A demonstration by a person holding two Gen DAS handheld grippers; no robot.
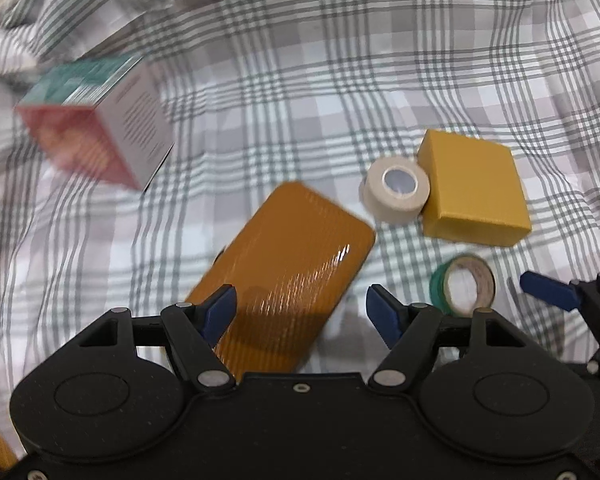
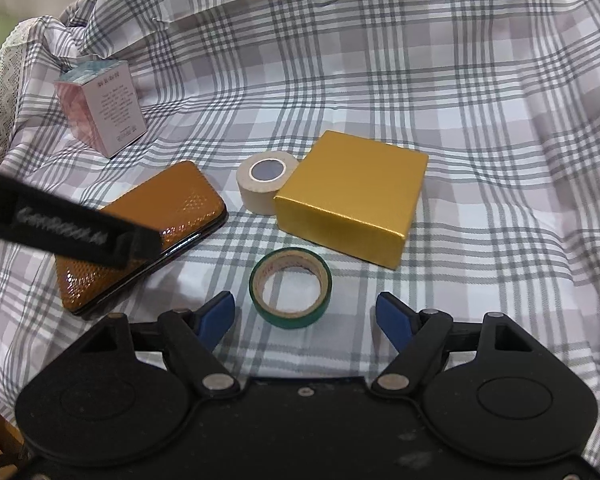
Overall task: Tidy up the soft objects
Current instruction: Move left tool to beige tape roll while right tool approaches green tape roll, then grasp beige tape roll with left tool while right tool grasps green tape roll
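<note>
An orange textured case (image 1: 288, 276) lies on the plaid cloth (image 1: 300, 92), right in front of my open left gripper (image 1: 305, 312), its near end between the blue fingertips (image 1: 220, 310). It also shows in the right wrist view (image 2: 148, 236). My right gripper (image 2: 305, 318) is open and empty, with a green tape roll (image 2: 290, 287) just ahead between its jaws. The roll also shows in the left wrist view (image 1: 462, 286). A white tape roll (image 2: 266, 186) touches a yellow box (image 2: 352, 196).
A pink and teal carton (image 2: 102, 106) stands at the back left, blurred in the left wrist view (image 1: 96, 120). The left gripper's black body (image 2: 60, 224) crosses over the orange case. The right gripper's fingers (image 1: 548, 292) show at the right edge. The cloth is wrinkled and rises at the back.
</note>
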